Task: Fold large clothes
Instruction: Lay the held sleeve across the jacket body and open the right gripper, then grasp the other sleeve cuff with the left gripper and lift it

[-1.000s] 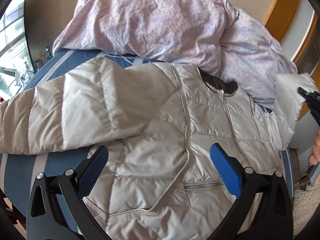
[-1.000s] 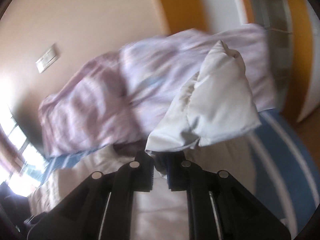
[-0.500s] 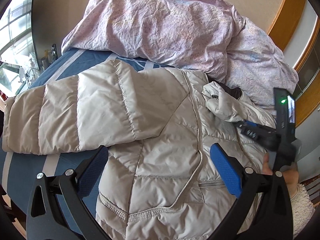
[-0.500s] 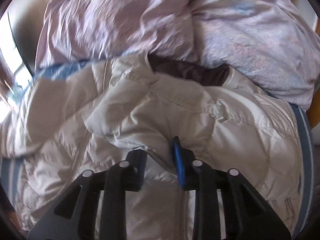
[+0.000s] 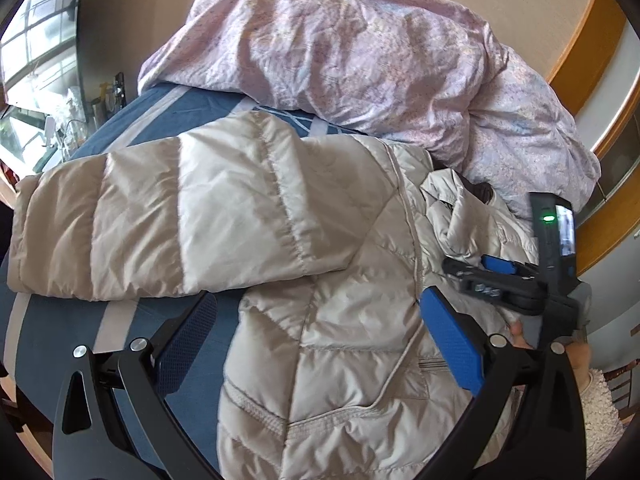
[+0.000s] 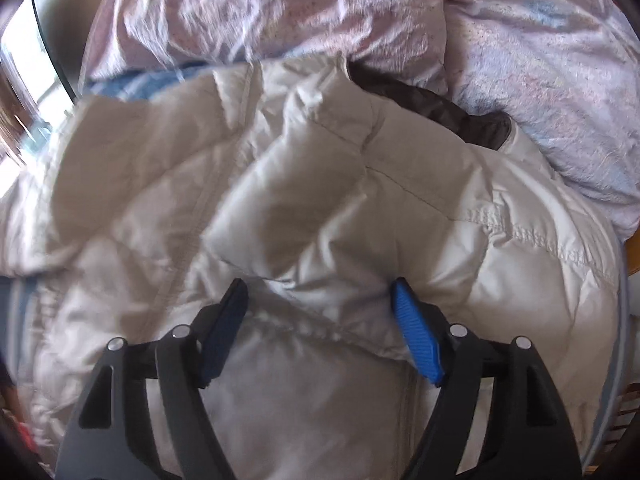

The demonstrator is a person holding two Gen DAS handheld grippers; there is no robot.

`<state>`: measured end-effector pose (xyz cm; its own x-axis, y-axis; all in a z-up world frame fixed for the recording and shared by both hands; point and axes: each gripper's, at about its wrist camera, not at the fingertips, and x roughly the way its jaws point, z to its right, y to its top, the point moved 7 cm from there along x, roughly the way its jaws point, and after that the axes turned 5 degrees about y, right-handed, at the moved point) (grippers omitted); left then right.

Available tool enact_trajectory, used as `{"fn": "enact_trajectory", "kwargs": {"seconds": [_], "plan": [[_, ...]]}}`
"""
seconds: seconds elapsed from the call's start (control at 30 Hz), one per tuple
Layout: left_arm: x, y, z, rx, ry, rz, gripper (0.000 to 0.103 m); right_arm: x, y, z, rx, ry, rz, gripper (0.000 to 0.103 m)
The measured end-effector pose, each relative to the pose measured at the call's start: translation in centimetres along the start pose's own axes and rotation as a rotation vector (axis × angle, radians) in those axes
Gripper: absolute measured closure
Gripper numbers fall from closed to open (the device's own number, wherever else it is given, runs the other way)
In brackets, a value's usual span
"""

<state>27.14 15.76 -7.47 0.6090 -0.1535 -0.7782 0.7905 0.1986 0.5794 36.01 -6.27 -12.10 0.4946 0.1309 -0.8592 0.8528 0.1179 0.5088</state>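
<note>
A beige quilted puffer jacket (image 5: 340,340) lies front up on the bed. Its one sleeve (image 5: 180,216) stretches out flat to the left. The other sleeve (image 6: 360,200) lies folded across the chest, just below the dark brown collar lining (image 6: 440,112). My right gripper (image 6: 320,286) sits low over that folded sleeve. Its jaws are opening, with puffy sleeve fabric bulging between the pads but not pinched. The left wrist view shows this same right gripper (image 5: 472,266) at the jacket's right side. My left gripper (image 5: 316,308) hovers open over the jacket's lower body, holding nothing.
A crumpled pink-lilac duvet (image 5: 360,52) is heaped at the head of the bed, touching the collar. The sheet (image 5: 52,328) is blue with pale stripes. A window and small clutter (image 5: 68,108) are at far left. Wooden trim (image 5: 576,40) and a fleecy white sleeve (image 5: 600,400) are on the right.
My right gripper swung down from the air with the sleeve, laid it across the jacket's chest, and went from shut on it to open. My left gripper drifted slightly and stayed open.
</note>
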Motion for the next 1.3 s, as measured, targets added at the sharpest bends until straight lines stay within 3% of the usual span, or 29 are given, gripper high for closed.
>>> {"fn": "enact_trajectory", "kwargs": {"seconds": [0.17, 0.27, 0.43, 0.67, 0.9, 1.13, 1.3], "plan": [[-0.7, 0.3, -1.9, -0.045, 0.03, 0.031, 0.001, -2.1, 1.7, -0.1, 0.072, 0.076, 0.097, 0.029], [-1.2, 0.4, -3.3, -0.084, 0.069, 0.06, 0.001, -1.0, 2.1, -0.9, 0.083, 0.124, 0.064, 0.029], [-1.3, 0.1, -5.9, -0.105, 0.121, 0.036, 0.001, 1.8, 1.6, -2.2, 0.042, 0.082, -0.003, 0.019], [-1.5, -1.0, -11.4, -0.186, 0.187, 0.001, 0.001, -0.8, 1.6, -1.8, 0.088, 0.142, 0.044, 0.019], [-1.3, -2.0, -16.2, -0.356, 0.175, -0.022, 0.002, -4.4, 1.1, -0.3, 0.131, 0.177, 0.102, 0.019], [1.4, -2.9, -17.9, -0.523, 0.118, -0.106, 0.017, -5.5, 0.4, 0.4, 0.159, 0.201, 0.115, 0.019], [2.0, -2.7, -19.2, -0.616, 0.108, -0.092, 0.019, -5.6, -0.1, 1.2, 0.178, 0.2, 0.118, 0.019]]}}
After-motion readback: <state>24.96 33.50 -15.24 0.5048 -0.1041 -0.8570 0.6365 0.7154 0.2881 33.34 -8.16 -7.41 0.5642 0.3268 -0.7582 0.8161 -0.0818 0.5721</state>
